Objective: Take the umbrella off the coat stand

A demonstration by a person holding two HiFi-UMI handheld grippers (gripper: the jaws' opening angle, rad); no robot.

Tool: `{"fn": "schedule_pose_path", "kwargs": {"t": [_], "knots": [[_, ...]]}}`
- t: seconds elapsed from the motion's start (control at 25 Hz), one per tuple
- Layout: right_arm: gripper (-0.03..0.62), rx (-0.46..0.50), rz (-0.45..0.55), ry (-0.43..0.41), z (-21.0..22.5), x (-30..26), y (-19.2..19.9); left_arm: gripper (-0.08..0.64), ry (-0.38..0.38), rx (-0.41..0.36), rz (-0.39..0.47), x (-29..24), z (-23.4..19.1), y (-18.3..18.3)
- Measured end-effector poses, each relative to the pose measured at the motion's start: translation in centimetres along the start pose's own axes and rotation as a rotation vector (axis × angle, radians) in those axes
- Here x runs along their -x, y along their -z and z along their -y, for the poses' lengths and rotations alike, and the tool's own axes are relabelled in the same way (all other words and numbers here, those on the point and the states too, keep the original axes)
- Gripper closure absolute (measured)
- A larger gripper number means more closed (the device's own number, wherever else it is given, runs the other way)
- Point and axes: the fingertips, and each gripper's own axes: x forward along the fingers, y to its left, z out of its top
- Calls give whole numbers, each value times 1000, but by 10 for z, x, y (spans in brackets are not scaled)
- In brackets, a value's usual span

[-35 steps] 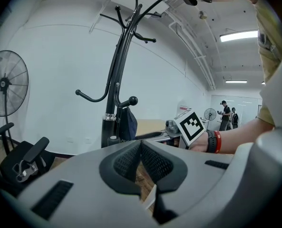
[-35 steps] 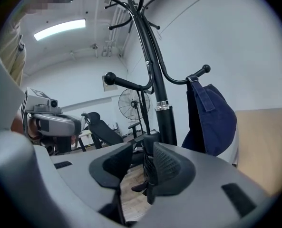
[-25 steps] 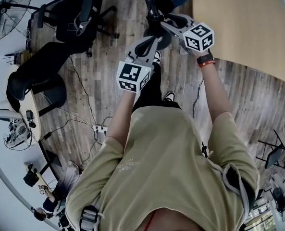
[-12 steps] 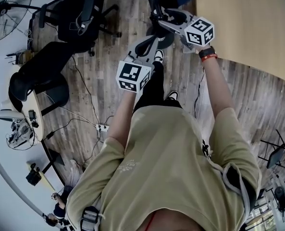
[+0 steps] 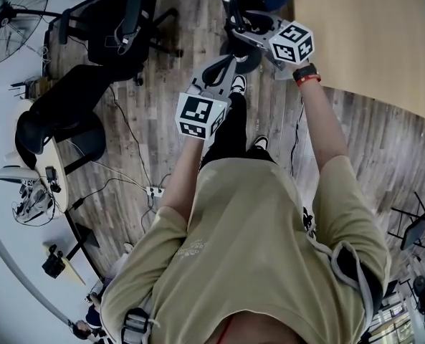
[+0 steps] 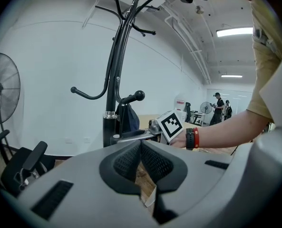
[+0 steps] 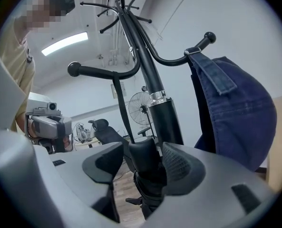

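Far left, a standing fan [image 5: 8, 13] and black office chairs [image 5: 119, 27] sit on the wooden floor [image 5: 133, 170], well apart from me. My left gripper [image 6: 141, 145] comes next: its jaws are pressed together with nothing between them, and it hangs short of the coat stand [image 6: 113, 80], touching neither it nor anything on it. The stand's black pole rises just ahead, with curved hooks branching off both sides. From the hook [image 7: 98, 71] on the left of the pole a thin dark strap [image 7: 121, 108] drops straight down to the umbrella [image 7: 148, 186], a black folded one hanging beside the pole and not yet lifted free. My right gripper [image 7: 140, 156] is reached in around it: the umbrella's top stands between my two jaws, lying close against the right pad with a gap on the left side, and the jaws are opening, so I have no clamp on it. Further right, a blue denim item [image 7: 236, 122] hangs by its loop from the opposite hook, just beside the gripper.
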Motion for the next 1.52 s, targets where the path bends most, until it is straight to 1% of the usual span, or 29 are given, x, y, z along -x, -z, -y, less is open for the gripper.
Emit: {"fn": "schedule_pose_path", "kwargs": {"t": [0.12,0.24,0.36,0.44,0.64,0.92,1.12,1.4,1.52], "knots": [[325,-3,-12,12,2,-5,3,535,-5,-2,-12,0,-2,3],[374,-12,-12,29,5,-8,4,535,-10,3,-12,1,-4,3],[387,2,-20,36,2,-10,3,535,-18,8,-10,5,-6,4],[390,-1,-32,42,1,-10,2,535,-26,13,-10,8,-8,4],[393,-60,-5,82,-4,0,-3,535,-39,37,4,10,-8,4],[393,-85,26,117,-20,12,-14,535,-44,46,22,11,-3,0],[393,-54,-2,131,-33,25,-27,535,-43,47,36,12,2,-8],[394,-74,21,133,-54,44,-40,535,-49,39,63,18,6,-22],[394,-68,31,132,-65,49,-44,535,-49,38,74,22,7,-25]]}}
